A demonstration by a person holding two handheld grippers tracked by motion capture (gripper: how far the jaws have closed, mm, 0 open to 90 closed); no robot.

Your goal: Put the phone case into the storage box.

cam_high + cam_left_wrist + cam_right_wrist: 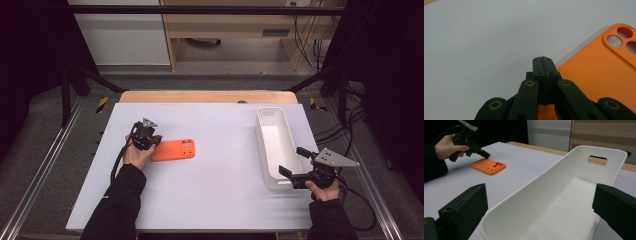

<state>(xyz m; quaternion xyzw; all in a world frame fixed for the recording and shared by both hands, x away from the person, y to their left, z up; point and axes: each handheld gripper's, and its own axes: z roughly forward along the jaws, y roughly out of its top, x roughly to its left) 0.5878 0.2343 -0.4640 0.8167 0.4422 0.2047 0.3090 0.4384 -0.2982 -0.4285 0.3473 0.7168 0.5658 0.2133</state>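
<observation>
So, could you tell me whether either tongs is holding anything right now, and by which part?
Nothing is held. The left tongs are shut empty at the orange case's edge; the right tongs stand open around the white bin's near end.

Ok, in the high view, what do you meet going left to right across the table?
Left gripper, jaws shut, at the flat orange phone case → long white plastic bin → right gripper, jaws open at the bin's near end.

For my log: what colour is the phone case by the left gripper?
Orange phone case; clearest in the left gripper view.
</observation>
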